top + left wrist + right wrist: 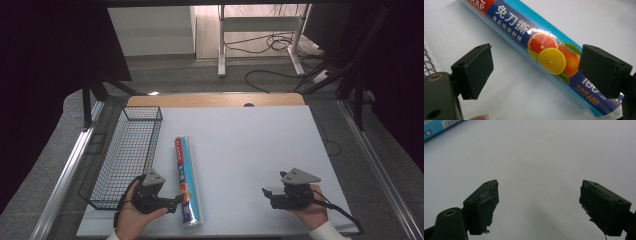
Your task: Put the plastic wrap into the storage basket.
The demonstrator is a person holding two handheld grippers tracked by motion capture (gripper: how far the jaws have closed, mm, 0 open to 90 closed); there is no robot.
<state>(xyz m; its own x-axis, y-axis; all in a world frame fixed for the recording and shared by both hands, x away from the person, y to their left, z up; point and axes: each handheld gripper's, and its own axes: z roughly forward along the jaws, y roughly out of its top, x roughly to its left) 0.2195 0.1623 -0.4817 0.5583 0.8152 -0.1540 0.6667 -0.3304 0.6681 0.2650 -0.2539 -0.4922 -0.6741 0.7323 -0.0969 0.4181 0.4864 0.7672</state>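
In the high view a roll of cling film (187, 181), blue with red and fruit printing, lies flat on the white worktop (250, 150) in the lower left-centre of the frame, its length running from upper left toward the lower edge. Just left of it stands a black wire basket (125, 155), close beside the roll but apart from it. The left tool (175, 200) sits at the lower left of the frame, held in a hand (132, 217), with its tips right at the near part of the roll. In the left gripper view its 2 jaws stand wide apart; the roll (544, 55) runs diagonally from the upper left to the lower right, passing behind the right-hand pad, and neither pad presses on it. The right tool (267, 192) is at the lower right of the high view, well apart from the roll, over bare worktop. In the right gripper view its jaws are spread wide with nothing between them, and an end of the roll (439, 127) shows in the upper left corner.
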